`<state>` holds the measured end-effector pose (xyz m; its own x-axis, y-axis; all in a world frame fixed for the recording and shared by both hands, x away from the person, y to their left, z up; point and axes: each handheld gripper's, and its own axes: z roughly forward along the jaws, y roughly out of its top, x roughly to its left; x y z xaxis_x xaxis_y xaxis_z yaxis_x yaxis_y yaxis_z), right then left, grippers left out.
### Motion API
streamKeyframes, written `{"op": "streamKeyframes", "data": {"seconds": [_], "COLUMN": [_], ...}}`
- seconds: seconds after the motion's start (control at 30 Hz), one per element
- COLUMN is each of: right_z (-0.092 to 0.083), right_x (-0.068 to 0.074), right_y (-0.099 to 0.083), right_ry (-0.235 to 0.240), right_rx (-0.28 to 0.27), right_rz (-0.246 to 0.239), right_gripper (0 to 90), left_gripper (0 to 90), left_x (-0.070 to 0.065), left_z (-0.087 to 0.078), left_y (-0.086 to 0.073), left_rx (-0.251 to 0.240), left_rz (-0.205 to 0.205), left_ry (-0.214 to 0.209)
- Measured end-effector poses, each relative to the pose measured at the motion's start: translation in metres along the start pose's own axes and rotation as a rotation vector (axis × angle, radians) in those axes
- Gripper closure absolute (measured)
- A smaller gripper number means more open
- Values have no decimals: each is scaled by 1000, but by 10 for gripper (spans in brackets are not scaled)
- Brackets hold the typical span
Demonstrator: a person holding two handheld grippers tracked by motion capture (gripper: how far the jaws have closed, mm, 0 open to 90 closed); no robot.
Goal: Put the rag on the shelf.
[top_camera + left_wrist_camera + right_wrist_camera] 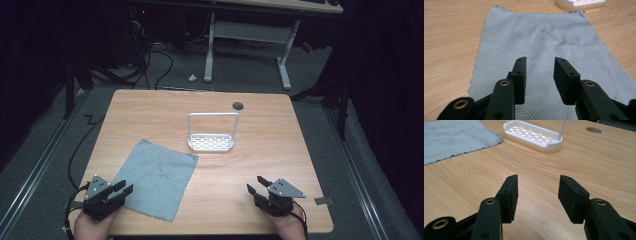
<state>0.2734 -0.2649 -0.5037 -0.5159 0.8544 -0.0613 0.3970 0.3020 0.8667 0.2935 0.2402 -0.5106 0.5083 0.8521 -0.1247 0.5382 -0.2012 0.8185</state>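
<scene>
1. On a wooden table (260,150), a person's two hand-held grippers rest at the near edge; the left gripper (121,189) has its jaws apart and empty over the near corner of a grey microfibre cloth (156,176).

2. The right gripper (257,186), jaws also apart with nothing between them, sits over bare wood, well apart from the cloth, which lies ahead and to its left.

3. Ahead of both grippers, beyond the cloth's far corner, stands a white slotted rack (211,142) with a tall wire hoop.

4. Likely risk: if the left jaws close flat on the cloth rather than at an edge, the pads may slide over the weave and pinch nothing, or drag the whole cloth toward the table edge.

5. A second risk: a lifted cloth swung forward could snag the rack's hoop and tip it.

6. The left gripper view shows the cloth's (544,47) dimpled weave and zigzag hem directly beneath the jaws; the high view does not resolve that.

7. The right gripper view shows the rack's (534,136) slots up close and the round cable hole (593,130) beyond.
</scene>
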Motion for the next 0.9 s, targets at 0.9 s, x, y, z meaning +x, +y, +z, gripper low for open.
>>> {"op": "streamKeyframes", "data": {"seconds": [0.9], "right_z": [14], "right_x": [5], "right_y": [-7], "right_ry": [49], "right_rx": [62], "right_rz": [-5], "right_gripper": [532], "left_gripper": [898], "left_x": [-70], "left_z": [38], "left_y": [-4], "left_rx": [191], "left_rz": [259], "left_ry": [-127]}}
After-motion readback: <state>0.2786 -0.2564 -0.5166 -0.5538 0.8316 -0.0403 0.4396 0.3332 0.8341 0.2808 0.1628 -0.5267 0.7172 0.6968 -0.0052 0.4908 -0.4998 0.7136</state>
